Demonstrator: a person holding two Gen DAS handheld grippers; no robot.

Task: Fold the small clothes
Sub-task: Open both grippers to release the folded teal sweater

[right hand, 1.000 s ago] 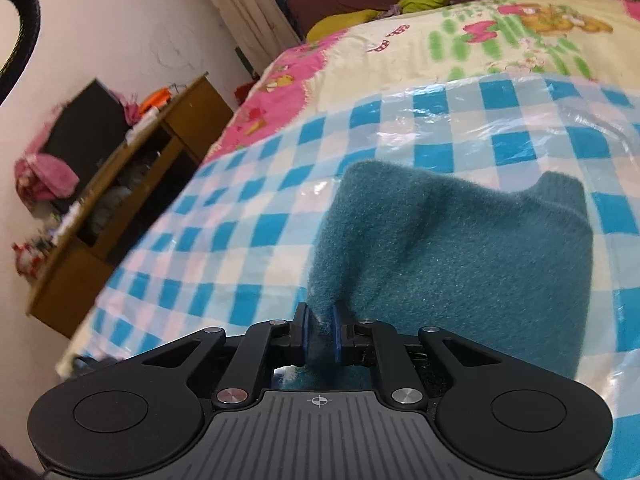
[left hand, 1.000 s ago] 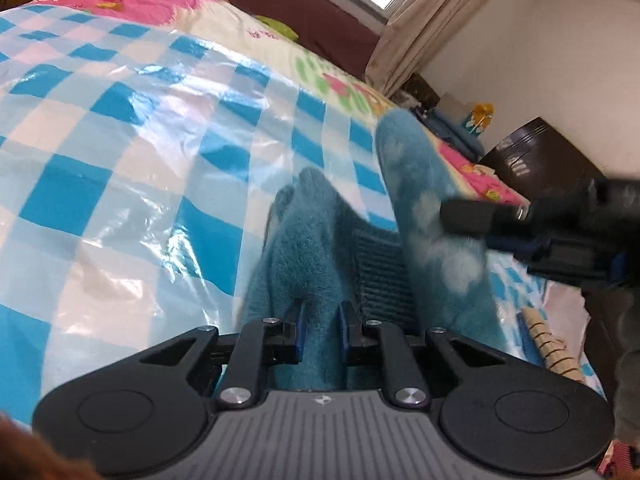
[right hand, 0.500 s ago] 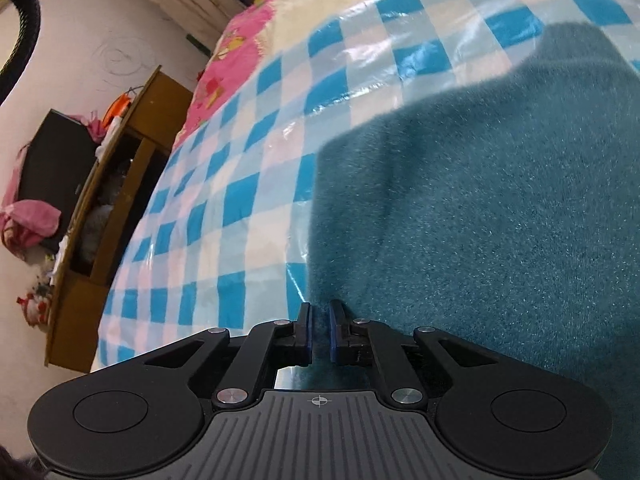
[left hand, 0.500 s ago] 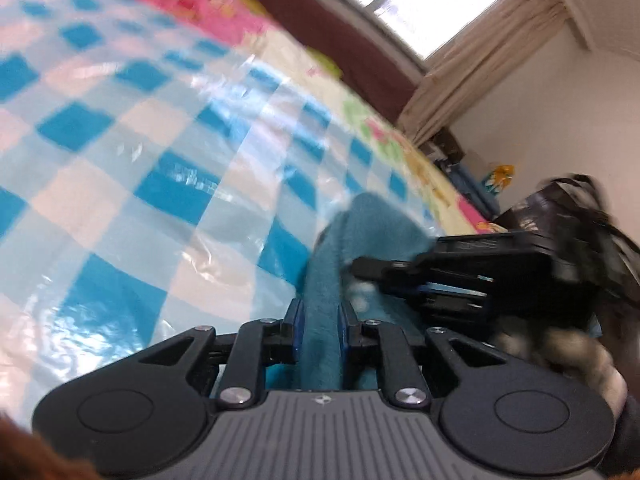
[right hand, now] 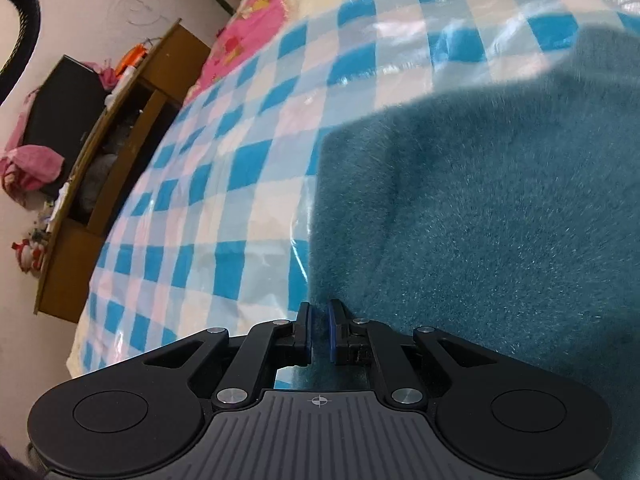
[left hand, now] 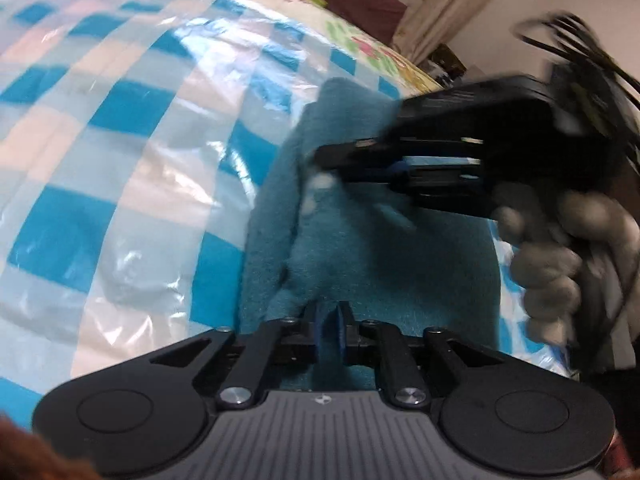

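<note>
- Teal fleece garment (right hand: 500, 208) lies on the bed's checked plastic sheet (right hand: 248, 184).
- Left gripper (left hand: 329, 326): jaws clamped on its near edge.
- Right gripper (right hand: 319, 334): jaws easing apart, fleece between them.

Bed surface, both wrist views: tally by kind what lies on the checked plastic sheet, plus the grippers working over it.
Teal fleece garment: 1
Checked plastic sheet: 1
Grippers: 2, the left gripper and the right gripper, each pinching an edge of the garment
Total: 4
</note>
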